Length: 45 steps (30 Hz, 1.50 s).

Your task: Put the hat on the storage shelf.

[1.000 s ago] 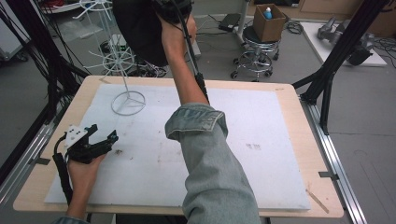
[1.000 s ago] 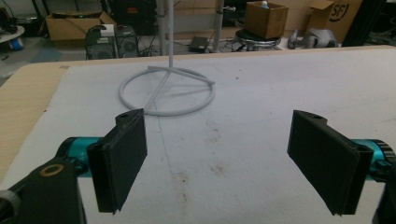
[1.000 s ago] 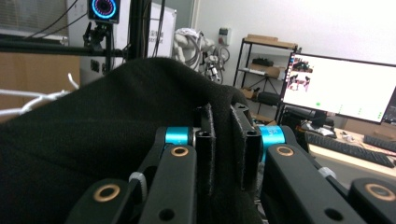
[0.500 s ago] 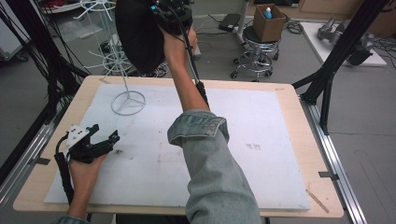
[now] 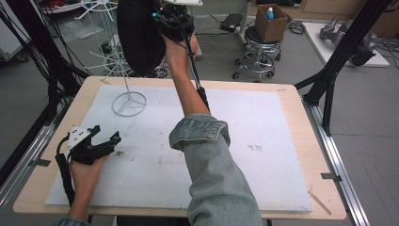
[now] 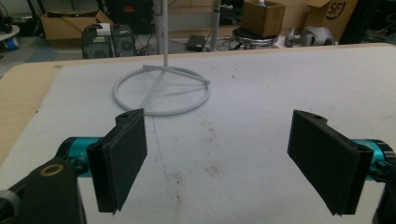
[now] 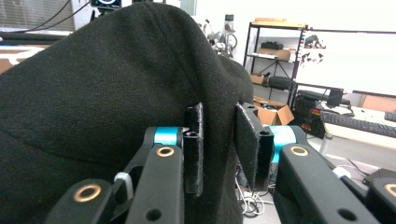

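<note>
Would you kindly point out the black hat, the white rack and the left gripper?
black hat point(image 5: 136, 37), high view, on its crown.
white rack point(image 5: 129, 104), high view, on its ring base.
left gripper point(image 5: 109, 136), high view, between its fingertips.

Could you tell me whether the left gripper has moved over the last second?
No: the left gripper stays at the table's near-left corner, open.

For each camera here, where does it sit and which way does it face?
High view: above the table, looking forward and down; both forearms, right gripper raised.
Left gripper view: on the left gripper, low, jaws apart, facing the white wire stand.
Right gripper view: jaws pinch the black fabric hat.
Shared: the high view shows stand and hat too.
</note>
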Motion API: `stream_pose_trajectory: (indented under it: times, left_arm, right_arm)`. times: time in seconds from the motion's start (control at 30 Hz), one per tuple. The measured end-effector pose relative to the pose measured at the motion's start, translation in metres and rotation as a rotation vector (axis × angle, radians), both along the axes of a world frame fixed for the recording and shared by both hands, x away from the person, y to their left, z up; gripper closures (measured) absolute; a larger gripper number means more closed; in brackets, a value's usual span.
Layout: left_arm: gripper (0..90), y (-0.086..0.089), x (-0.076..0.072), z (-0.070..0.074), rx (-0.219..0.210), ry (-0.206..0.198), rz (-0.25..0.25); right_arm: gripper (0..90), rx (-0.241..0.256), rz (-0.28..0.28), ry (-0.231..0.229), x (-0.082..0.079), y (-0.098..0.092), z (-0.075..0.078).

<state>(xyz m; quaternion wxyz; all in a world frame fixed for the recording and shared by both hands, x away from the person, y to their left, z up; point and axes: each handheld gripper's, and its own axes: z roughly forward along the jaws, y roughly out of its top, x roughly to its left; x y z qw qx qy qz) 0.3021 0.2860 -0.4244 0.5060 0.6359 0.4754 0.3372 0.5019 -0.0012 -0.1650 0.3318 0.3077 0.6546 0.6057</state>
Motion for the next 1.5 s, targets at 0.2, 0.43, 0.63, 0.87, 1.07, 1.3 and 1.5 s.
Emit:
stream_pose_trajectory:
  times: [0.2, 0.43, 0.63, 0.87, 1.07, 1.3, 1.5]
  left_arm:
    - [20.1, 0.000, 0.000, 0.000, 0.002, 0.003, -0.002]
    - [20.1, -0.001, 0.000, -0.001, 0.004, 0.001, -0.001]
    - [20.1, -0.002, 0.000, 0.000, 0.013, 0.001, -0.005]
    - [20.0, -0.006, 0.001, -0.001, 0.016, 0.002, -0.014]
    - [20.1, -0.006, 0.004, -0.001, 0.014, 0.000, -0.012]
    - [20.1, -0.010, 0.005, -0.002, 0.021, 0.003, -0.015]
    - [20.0, -0.010, 0.006, -0.002, 0.028, 0.010, -0.015]
  right_arm:
    - [69.0, 0.008, -0.002, -0.002, 0.000, -0.004, -0.003]
    - [66.9, -0.001, -0.014, -0.005, -0.002, -0.009, -0.005]
    - [64.7, 0.007, -0.033, -0.012, -0.006, -0.024, -0.008]
    - [62.2, 0.026, -0.063, -0.017, -0.011, -0.053, -0.010]
    - [58.7, 0.038, -0.099, -0.014, -0.015, -0.087, -0.016]
    - [56.9, 0.044, -0.140, -0.013, -0.028, -0.130, -0.023]
    - [55.3, 0.038, -0.161, -0.012, -0.043, -0.165, -0.032]
